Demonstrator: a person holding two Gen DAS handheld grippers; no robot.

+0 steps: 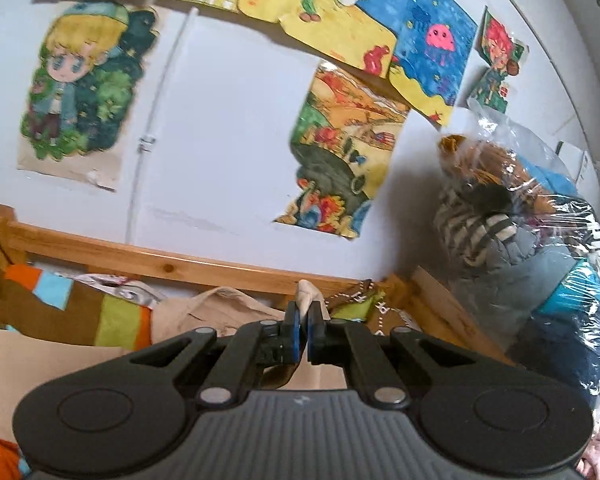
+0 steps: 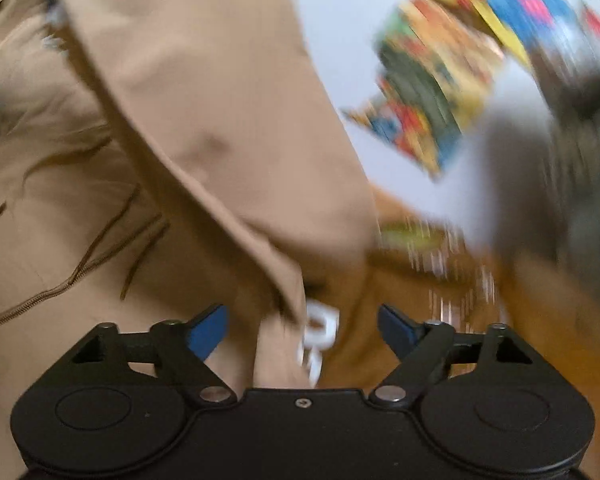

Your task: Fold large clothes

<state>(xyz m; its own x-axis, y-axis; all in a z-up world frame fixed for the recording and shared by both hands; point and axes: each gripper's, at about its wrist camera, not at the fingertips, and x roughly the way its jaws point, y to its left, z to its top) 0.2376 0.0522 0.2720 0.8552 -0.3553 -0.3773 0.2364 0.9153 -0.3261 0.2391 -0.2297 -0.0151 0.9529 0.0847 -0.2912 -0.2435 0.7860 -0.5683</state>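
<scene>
A large beige garment with a zip [image 2: 204,128] fills the left and middle of the right wrist view, one flap hanging down toward the fingers. My right gripper [image 2: 303,330] is open, blue pads wide apart, and a fold of the beige cloth lies between them untouched by either pad. The right wrist view is blurred by motion. In the left wrist view my left gripper [image 1: 303,328] is shut on a pinch of the same beige garment [image 1: 216,312], a tip of cloth sticking up above the pads. The rest of the garment drapes down to the left over the bed.
A wooden bed rail [image 1: 148,258] runs along a white wall with several colourful drawings [image 1: 344,156]. A clear plastic bag of stuffed clothes [image 1: 540,264] stands at the right. A striped brown, green and orange blanket [image 1: 80,312] lies left. Brown fabric with white letters [image 2: 440,280] lies under the right gripper.
</scene>
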